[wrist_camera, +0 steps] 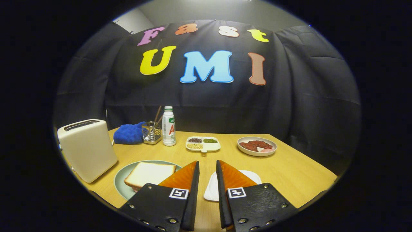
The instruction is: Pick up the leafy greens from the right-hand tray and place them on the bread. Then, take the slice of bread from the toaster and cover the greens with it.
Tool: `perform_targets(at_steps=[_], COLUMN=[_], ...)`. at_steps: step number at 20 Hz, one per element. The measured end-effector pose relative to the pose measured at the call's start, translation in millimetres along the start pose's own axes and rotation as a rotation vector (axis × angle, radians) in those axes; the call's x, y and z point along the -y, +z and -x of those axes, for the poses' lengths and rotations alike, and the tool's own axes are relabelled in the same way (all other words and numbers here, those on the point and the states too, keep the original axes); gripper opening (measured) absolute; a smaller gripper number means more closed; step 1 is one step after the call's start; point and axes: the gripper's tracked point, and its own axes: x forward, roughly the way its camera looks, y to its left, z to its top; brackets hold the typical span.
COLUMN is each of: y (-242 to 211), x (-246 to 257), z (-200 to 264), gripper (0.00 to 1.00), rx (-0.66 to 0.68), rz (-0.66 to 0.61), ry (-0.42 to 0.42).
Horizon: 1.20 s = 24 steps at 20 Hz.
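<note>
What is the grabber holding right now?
Nothing. The gripper is open, with only bare table showing in the gap between its fingers.

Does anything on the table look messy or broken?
Nothing stands out. The white bread slice lies flat on the pale green plate, the cream toaster and white plastic bottle stand upright, and the hand-held gripper hovers open.

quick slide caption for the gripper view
Open gripper hovering empty over a wooden table, bread on a plate beside the toaster.
</note>
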Motion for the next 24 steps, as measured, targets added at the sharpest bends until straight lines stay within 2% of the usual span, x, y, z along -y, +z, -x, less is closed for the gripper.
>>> perform_targets(at_steps=[4,7,10,14,16,17,18,22,24], y=[11.8,3.7,10.6,17.6,19.9,21.1,21.7,24.5,20.7], x=[48.9,71.2,119.9,161.6,194.3,211.1,225.2,258.5,266.3], z=[-3.6,-7.5,-3.0,10.6,13.8,16.3,18.0,27.5,29.5], gripper=[0.30,0.30,0.30,0.30,0.30,0.39,0.41,0.41,0.41], rx=[0.057,0.032,0.070,0.090,0.096,0.105,0.112,0.159,0.161], rz=[0.015,0.048,0.128,0.033,0.020,0.033,0.049,0.071,0.082], ry=[-0.028,0.023,-0.026,0.049,0.025,-0.004,-0.026,-0.059,-0.050])
